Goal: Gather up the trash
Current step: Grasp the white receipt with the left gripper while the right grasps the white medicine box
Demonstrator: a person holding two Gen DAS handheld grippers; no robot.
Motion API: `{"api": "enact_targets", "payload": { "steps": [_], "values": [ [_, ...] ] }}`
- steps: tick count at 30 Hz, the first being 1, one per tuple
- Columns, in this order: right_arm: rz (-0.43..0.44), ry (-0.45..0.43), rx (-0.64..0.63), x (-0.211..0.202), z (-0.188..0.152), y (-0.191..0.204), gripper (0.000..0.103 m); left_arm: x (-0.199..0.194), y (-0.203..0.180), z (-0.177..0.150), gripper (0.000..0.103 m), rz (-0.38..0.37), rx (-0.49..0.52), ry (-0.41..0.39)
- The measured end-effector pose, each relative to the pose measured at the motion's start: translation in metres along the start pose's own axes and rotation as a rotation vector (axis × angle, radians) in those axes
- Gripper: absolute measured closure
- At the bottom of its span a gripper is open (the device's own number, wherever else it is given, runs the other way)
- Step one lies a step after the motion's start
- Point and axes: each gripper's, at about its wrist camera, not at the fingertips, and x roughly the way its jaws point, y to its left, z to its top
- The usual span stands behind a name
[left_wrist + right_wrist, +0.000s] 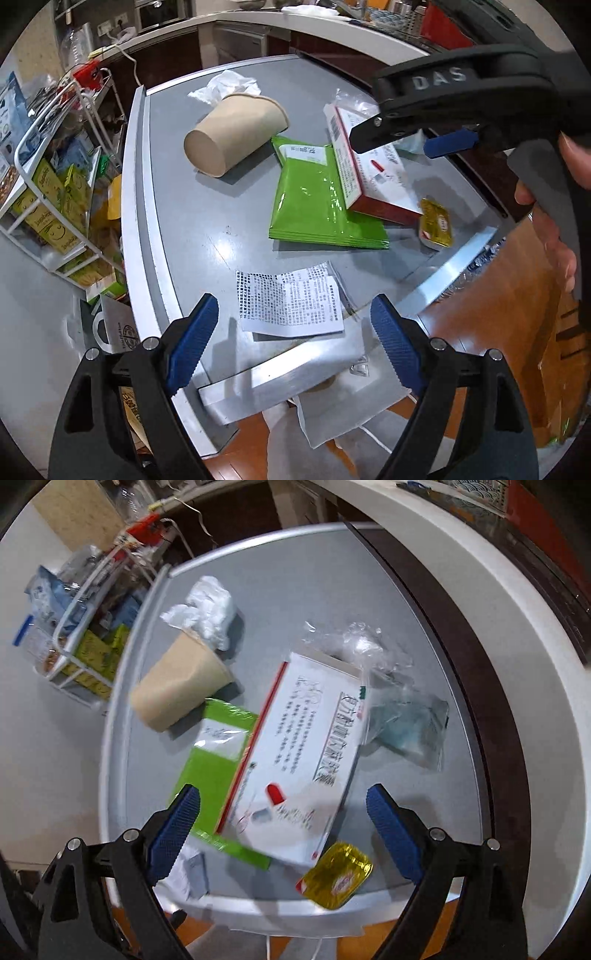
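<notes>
Trash lies scattered on a grey table [192,221]. A tipped paper cup [234,134] [181,692] rests beside crumpled tissue [227,86] [207,611]. A green packet [317,195] [218,764] lies partly under a white and red medicine box [365,166] [306,749]. A gold foil pack [436,223] [338,875] sits near the front edge. A printed receipt [291,299] lies under my left gripper [293,339], which is open and empty. My right gripper [282,834] [402,136] hovers open over the box, holding nothing.
Clear plastic wrappers [402,698] lie right of the box. A white wire rack [55,192] [85,642] of yellow-green boxes stands left of the table. A white bag [332,417] hangs below the table's near edge. A curved white counter [461,602] borders the right side.
</notes>
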Motion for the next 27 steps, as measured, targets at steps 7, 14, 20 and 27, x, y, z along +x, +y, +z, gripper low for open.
{"api": "enact_targets", "payload": {
  "steps": [7,14,20,27],
  "values": [
    [0.007,0.042,0.042,0.019,0.009,-0.001,0.013,0.013,-0.002,0.000,0.026,-0.018,0.003,0.011],
    [0.012,0.076,0.105,0.028,0.012,-0.007,0.013,0.020,0.001,-0.002,0.045,-0.039,-0.002,0.028],
    [0.060,0.093,0.133,0.031,0.011,-0.015,0.029,0.019,0.000,0.002,0.063,-0.077,0.017,0.022],
    [0.110,0.036,0.135,0.013,0.010,-0.021,0.029,0.012,0.017,0.009,0.071,-0.166,-0.044,0.008]
  ]
}}
